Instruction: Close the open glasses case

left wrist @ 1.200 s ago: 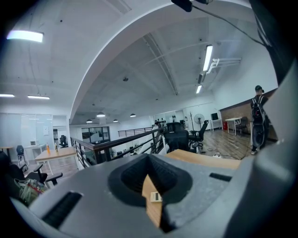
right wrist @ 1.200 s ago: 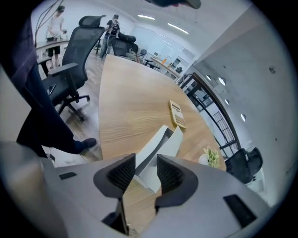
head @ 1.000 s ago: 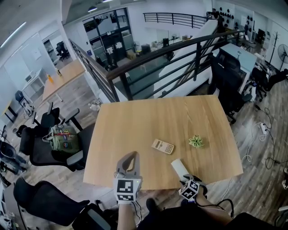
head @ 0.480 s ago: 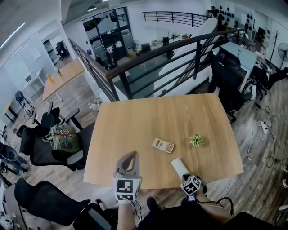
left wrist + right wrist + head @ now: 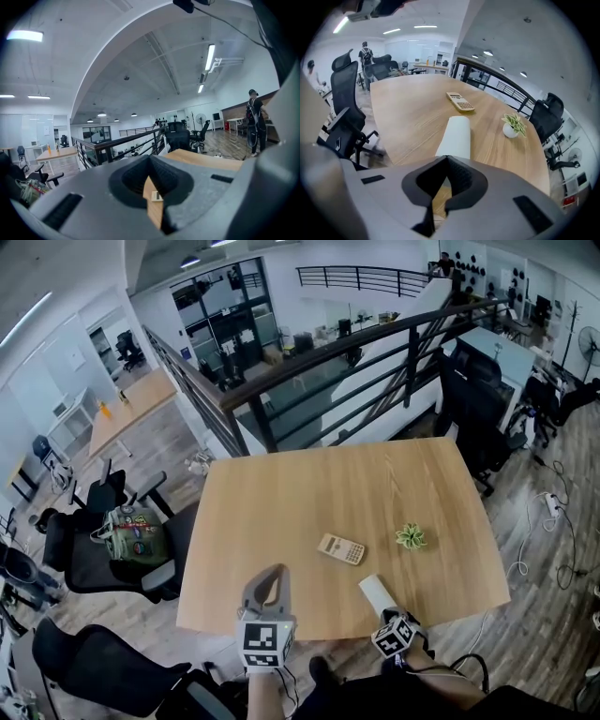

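Observation:
The white glasses case [image 5: 377, 593] lies near the table's front edge, its long side pointing away from me. In the right gripper view the glasses case [image 5: 454, 136] is a smooth rounded tube with no open lid showing. My right gripper [image 5: 386, 614] sits at the case's near end, and its jaws [image 5: 446, 157] are shut with nothing between them. My left gripper [image 5: 274, 570] hovers over the front edge further left, well away from the case. Its tips [image 5: 150, 157] meet and hold nothing.
A beige calculator [image 5: 340, 548] and a small potted plant [image 5: 410, 537] stand beyond the case on the wooden table [image 5: 281, 493]. Black office chairs [image 5: 94, 549] crowd the table's left side. A dark railing [image 5: 309, 362] runs behind the far edge.
The right gripper's marker cube has turned a little and shifted slightly at the case's near end. The left gripper has stayed put.

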### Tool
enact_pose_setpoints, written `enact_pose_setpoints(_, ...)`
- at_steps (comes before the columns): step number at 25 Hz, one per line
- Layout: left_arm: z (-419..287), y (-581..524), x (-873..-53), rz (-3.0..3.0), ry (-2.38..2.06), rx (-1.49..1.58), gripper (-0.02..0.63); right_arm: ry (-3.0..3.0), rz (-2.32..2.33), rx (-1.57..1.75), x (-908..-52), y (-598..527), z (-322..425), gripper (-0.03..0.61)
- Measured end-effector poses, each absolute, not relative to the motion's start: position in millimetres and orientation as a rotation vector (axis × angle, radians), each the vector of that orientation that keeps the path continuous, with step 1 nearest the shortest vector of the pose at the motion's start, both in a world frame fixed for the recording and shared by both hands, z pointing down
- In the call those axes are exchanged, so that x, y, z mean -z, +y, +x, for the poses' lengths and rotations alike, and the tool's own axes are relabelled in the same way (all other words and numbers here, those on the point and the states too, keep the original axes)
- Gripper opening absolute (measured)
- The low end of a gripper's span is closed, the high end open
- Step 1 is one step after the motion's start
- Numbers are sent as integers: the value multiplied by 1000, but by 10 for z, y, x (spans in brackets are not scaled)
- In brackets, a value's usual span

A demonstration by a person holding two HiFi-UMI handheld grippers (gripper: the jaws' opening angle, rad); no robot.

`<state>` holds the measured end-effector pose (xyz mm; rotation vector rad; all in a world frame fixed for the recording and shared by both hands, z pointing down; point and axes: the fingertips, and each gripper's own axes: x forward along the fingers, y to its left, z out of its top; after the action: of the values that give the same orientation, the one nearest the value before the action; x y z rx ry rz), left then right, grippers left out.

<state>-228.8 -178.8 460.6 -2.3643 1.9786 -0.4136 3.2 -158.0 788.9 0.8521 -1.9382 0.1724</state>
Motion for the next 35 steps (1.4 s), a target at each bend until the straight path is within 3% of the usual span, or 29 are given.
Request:
enact_pose_setpoints(9,-2210,-1779,-4647,-2424,1959,343,0,-2171,1026,-676,-7556,-1768,275,14)
enact_pose_setpoints(17,-2037,-1856,-4666,-2463,1909,330,0,-2479,1258,-510,-6416,-2195,639,14)
enact_pose_setpoints(27,-2116,-1906,-4588,-2432,1942,320,0,-2806,1434,-40,-4551,-2222,924,14)
enact_pose_setpoints(35,-2022,-1928,-4578,-2452,1914,306,0,-2791,1473,104,-4319,-2099,1001,14)
